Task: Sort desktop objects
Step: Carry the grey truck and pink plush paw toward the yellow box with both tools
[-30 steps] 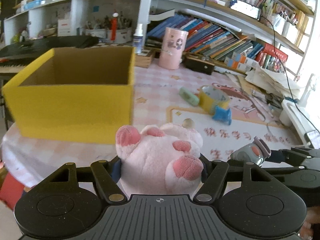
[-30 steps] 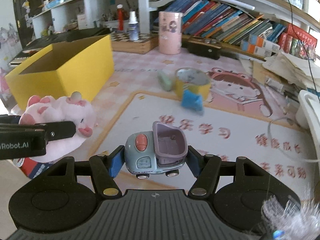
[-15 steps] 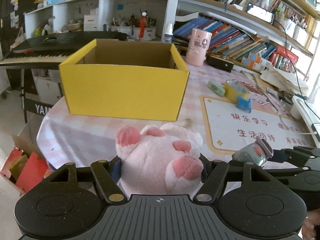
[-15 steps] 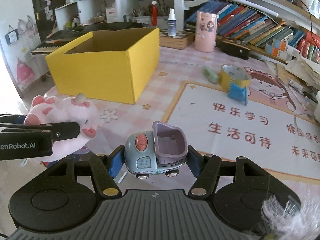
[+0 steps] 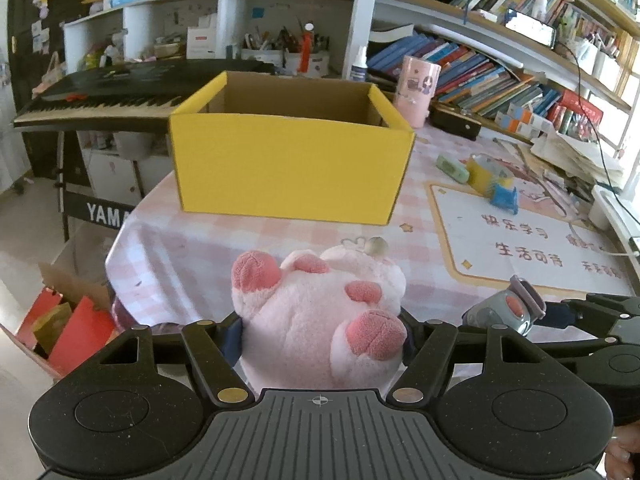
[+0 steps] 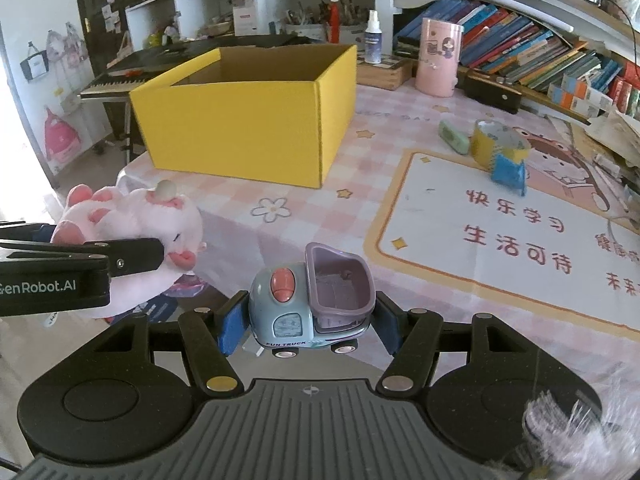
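My left gripper (image 5: 320,338) is shut on a pink plush toy (image 5: 320,312), held above the near edge of the table; the same plush toy (image 6: 132,220) shows at the left of the right wrist view. My right gripper (image 6: 308,326) is shut on a small blue-grey toy truck (image 6: 312,304) with a purple bucket, also visible as the toy truck (image 5: 506,312) at the lower right of the left wrist view. An open yellow cardboard box (image 5: 288,160) stands on the table beyond both grippers, its inside partly hidden by its front wall.
A green eraser-like block (image 6: 454,136), a yellow tape roll (image 6: 498,146) and a blue packet (image 6: 508,172) lie on the cartoon mat (image 6: 520,240). A pink cup (image 6: 438,58) and books stand behind. A keyboard (image 5: 104,100) sits left of the table, red boxes (image 5: 76,332) below.
Both grippers have drawn back from the table with their toys still held. The yellow box looks smaller and farther away, and the table's near edge and floor have come into view.
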`<state>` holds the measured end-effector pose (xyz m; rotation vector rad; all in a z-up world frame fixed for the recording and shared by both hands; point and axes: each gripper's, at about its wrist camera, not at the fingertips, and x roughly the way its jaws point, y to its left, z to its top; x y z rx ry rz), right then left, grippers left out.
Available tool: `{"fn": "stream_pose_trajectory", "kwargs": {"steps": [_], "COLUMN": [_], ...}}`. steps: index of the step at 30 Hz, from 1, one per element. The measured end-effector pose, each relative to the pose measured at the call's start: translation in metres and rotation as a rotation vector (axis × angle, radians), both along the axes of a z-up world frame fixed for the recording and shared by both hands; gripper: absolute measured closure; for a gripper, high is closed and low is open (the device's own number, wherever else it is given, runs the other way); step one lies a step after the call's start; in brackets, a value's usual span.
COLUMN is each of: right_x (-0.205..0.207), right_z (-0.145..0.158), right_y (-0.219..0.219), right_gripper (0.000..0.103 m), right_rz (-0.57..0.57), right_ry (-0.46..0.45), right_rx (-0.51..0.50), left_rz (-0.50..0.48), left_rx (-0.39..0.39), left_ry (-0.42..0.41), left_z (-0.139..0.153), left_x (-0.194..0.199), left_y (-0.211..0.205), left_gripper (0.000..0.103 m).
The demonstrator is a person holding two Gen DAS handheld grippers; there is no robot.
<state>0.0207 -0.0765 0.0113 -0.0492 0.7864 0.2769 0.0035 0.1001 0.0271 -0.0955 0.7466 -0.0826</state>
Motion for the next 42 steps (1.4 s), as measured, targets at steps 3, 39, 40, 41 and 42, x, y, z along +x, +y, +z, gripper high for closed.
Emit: {"fn": "stream_pose_trajectory", "kwargs": {"steps": [3,39,40,41,42], "right_x": [-0.001,0.019,0.022,0.025,0.028], "right_z": [0.000,0.012,0.015,0.017,0.020], "right_y": [0.009,0.074,0.074,0.074,0.073], "right_gripper": [0.041,0.041,0.041,0.041,0.041], "right_rz": [0.010,0.072,0.070,0.068,0.066], "right_ry": [0.000,-0.034,-0.038,-0.043,-0.049], "right_rx": [0.003,-0.009,-0.007,-0.005,-0.004], "left_rz": [0.012,0.067,0.068,0.069,0.069], "left_rx": [0.003,-0.010,-0.009,-0.008,-0.008], "left_ry": [-0.003,-0.099,-0.111,-0.120,-0.129], "left_z": [0.001,0.022,0.025,0.028,0.031], "left_x": [-0.002,0.005,0.007,0.009,0.011], "left_y": [0.008,0.070,0.070,0.070,0.070], "left_gripper": [0.033,0.033,0.033,0.033,0.033]}}
